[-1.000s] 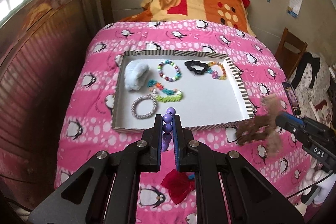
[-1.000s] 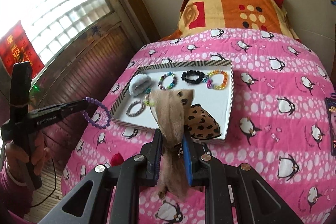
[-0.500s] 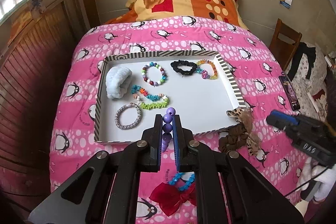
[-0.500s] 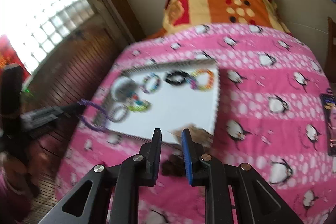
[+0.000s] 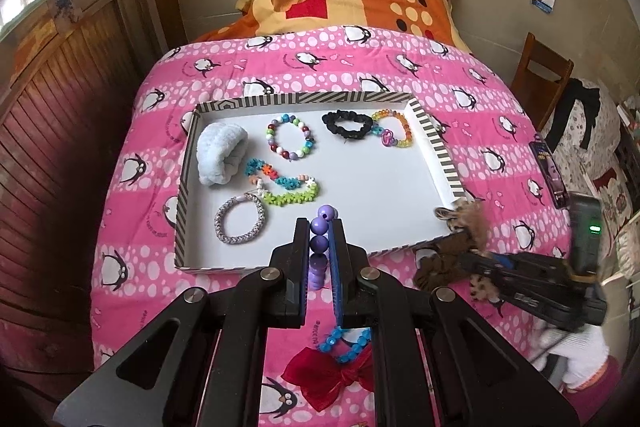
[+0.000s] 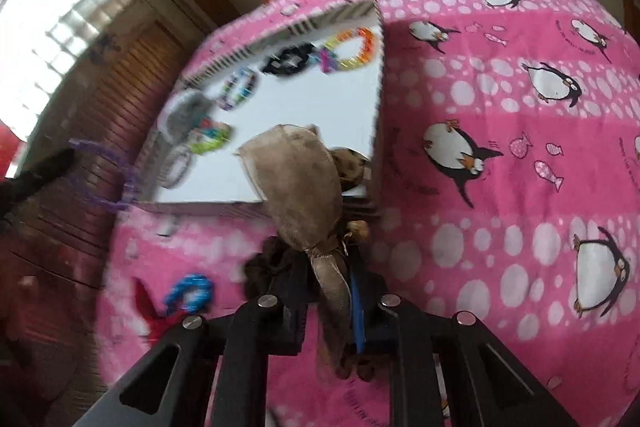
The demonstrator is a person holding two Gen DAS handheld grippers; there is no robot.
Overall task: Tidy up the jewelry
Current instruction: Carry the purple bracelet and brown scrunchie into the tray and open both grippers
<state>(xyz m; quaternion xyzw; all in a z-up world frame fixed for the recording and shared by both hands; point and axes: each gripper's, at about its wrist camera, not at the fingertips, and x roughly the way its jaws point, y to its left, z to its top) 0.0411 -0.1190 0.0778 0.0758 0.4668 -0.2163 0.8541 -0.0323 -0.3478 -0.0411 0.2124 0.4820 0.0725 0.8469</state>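
Your left gripper (image 5: pixel 319 227) clamps one purple bead bracelet (image 5: pixel 320 245) over the striped tray's (image 5: pixel 438 151) near edge; your right gripper (image 6: pixel 332 267) pinches one brown fabric bow (image 6: pixel 298 179) at its near-right corner. Six pieces lie inside the tray: four bracelets, one black scrunchie (image 5: pixel 347 123), one pale blue fluffy band (image 5: pixel 221 151)

L claw (image 5: pixel 319 247) & R claw (image 6: pixel 332 291) both clamped.

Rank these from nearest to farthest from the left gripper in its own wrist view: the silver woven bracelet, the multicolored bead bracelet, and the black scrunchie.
From the left gripper:
1. Silver woven bracelet, near-left part of the tray.
2. Multicolored bead bracelet, middle of the far half.
3. Black scrunchie, far right.
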